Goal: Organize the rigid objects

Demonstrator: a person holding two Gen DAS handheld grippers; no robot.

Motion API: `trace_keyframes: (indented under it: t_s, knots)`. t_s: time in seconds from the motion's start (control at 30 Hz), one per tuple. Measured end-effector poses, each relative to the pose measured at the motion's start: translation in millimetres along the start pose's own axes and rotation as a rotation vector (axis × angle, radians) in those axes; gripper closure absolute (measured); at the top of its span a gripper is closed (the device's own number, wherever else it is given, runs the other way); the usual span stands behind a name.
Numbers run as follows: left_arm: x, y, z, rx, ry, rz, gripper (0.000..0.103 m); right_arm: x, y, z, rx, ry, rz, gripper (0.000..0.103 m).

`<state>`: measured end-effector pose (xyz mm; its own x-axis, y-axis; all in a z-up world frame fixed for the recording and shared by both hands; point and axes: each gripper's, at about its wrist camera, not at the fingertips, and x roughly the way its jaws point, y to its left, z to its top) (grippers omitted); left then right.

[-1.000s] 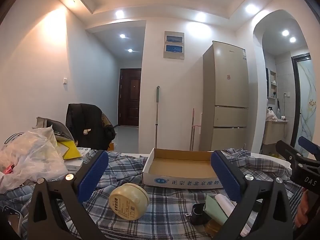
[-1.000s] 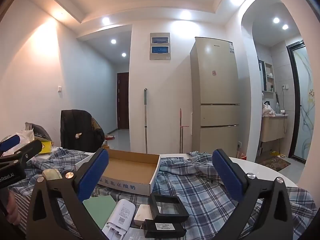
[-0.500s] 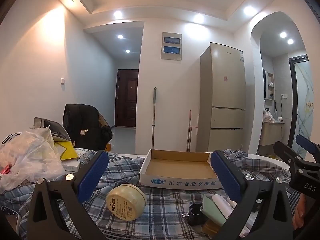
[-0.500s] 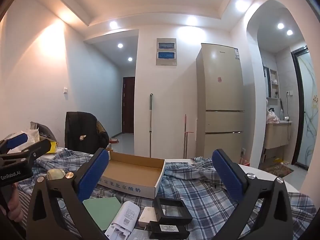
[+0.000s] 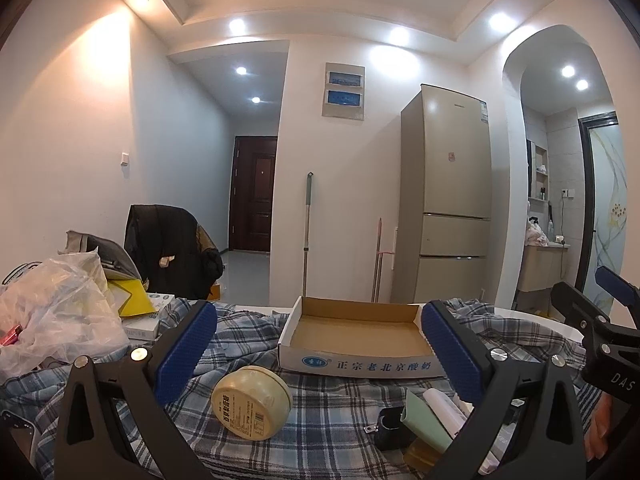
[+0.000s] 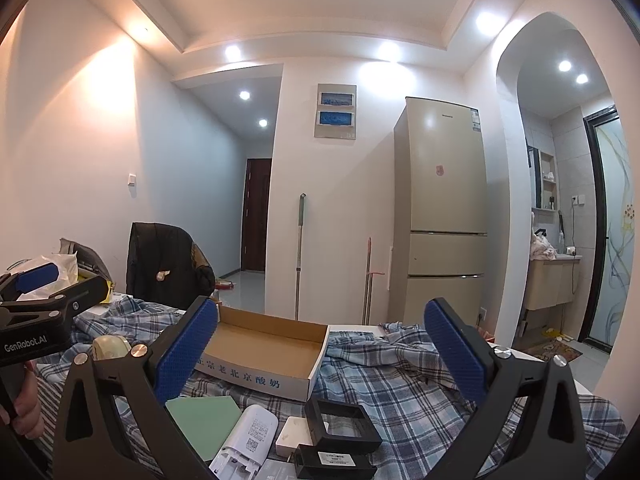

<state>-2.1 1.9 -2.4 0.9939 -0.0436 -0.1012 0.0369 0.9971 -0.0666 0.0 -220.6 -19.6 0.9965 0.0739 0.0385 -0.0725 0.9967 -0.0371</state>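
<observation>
An empty shallow cardboard box (image 5: 356, 338) lies on the plaid cloth (image 5: 320, 432); it also shows in the right wrist view (image 6: 264, 346). A round cream jar (image 5: 252, 402) lies on its side in front of my left gripper (image 5: 320, 356), which is open and empty above the cloth. My right gripper (image 6: 320, 352) is open and empty above a green card (image 6: 204, 420), a white device (image 6: 246, 440), a white charger (image 6: 294, 432) and black frames (image 6: 340, 428). The green card (image 5: 426, 424) and white device (image 5: 444, 408) also show in the left wrist view.
A crumpled plastic bag (image 5: 56, 312), a yellow folder (image 5: 128, 300) and a white box (image 5: 146, 322) sit at the table's left. A dark chair (image 5: 168, 252) stands behind. A fridge (image 5: 452, 216) and mop stand by the far wall.
Both cameras have shifted slightly, with the table objects sitting a little lower in view. Both grippers stay open and empty.
</observation>
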Motion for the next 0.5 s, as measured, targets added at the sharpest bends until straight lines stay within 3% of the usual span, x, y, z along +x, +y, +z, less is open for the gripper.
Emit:
trace_keyframes:
  t_s: [0.13,0.5]
  knots:
    - [-0.8,-0.3,0.4,0.004,-0.007,0.002,0.000,7.7,-4.5,-0.6,0.018,0.040,0.002,0.000]
    - [-3.1,1.2,0.5,-0.002,0.000,0.002,0.000,2.9,-0.7,1.1,-0.004,0.024,-0.011,0.000]
